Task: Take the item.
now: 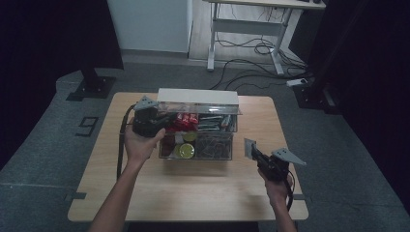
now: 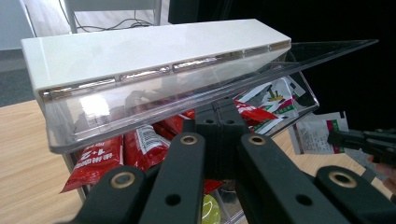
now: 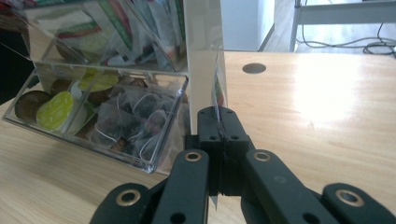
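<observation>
The right hand-held gripper (image 1: pixel 253 151) pinched a small flat packet (image 3: pixel 217 88) between its black jaws. The packet stood on its edge, just beside the right end of the clear box (image 1: pixel 198 130), above the tabletop (image 1: pixel 193 188). In the left gripper view the same packet (image 2: pixel 317 133) looked white with green and red print on it.

The left hand-held gripper (image 2: pixel 219 122) was at the left end of the box. Its jaws were pressed together, right under the front edge of the clear lid (image 2: pixel 154 100). It looked like it was propping the lid up, but I could not tell if the lid was squeezed between the jaws.

The box had two levels. The top one held red packets (image 2: pixel 140 144) and more white ones. The bottom tray (image 3: pixel 154 161) held tea bags (image 3: pixel 135 121) and round green pods (image 3: pixel 56 109).

The packet was probably very light, thin and bendy. It could flop over or slip out of the jaws, because its skin looked smooth. Holding it near one edge, as the jaws did, seemed fine, but a squeeze closer to the middle would likely keep it from swinging. It should not break. The clear lid was stiff and slick, so it could slide off the jaws and drop shut.
</observation>
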`<state>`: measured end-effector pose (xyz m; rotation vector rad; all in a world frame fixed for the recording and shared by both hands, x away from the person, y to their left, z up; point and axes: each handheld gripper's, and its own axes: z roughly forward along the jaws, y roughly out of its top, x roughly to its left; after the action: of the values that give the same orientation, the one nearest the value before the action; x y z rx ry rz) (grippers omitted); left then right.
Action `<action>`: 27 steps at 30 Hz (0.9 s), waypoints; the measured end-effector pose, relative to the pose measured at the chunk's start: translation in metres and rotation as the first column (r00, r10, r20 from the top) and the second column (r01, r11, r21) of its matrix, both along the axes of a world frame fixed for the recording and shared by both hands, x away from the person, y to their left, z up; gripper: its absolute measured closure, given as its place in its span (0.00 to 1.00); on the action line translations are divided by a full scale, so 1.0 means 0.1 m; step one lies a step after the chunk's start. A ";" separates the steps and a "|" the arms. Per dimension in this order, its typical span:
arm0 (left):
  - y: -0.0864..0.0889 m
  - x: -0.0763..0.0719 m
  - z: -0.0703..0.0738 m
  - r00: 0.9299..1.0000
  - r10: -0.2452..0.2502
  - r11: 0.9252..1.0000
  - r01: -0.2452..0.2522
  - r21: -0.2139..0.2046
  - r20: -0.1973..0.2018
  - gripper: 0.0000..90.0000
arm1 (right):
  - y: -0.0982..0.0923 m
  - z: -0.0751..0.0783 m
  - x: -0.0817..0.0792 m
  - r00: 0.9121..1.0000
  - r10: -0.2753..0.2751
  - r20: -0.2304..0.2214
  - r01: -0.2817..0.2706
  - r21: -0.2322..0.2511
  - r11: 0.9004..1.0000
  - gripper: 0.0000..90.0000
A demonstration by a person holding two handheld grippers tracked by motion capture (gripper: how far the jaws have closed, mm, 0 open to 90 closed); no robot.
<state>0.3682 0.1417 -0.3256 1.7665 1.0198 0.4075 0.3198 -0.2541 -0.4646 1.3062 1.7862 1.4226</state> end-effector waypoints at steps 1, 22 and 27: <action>0.00 0.00 0.00 1.000 0.000 1.000 0.000 0.001 0.000 1.00 | 0.00 -0.02 0.00 1.000 -0.001 -0.008 0.001 0.005 1.000 0.99; -0.01 -0.02 -0.01 1.000 -0.001 1.000 0.001 -0.001 0.004 1.00 | 0.00 -0.37 0.11 0.994 -0.017 -0.112 0.015 -0.021 1.000 0.99; -0.02 -0.03 -0.01 1.000 -0.001 1.000 0.001 -0.001 0.005 1.00 | 0.00 -0.44 0.14 0.991 -0.015 -0.134 0.013 -0.017 1.000 0.99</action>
<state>0.3649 0.1402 -0.3265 1.7647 1.0152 0.4104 0.3336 -0.2542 -0.5088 1.4338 1.8667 1.3372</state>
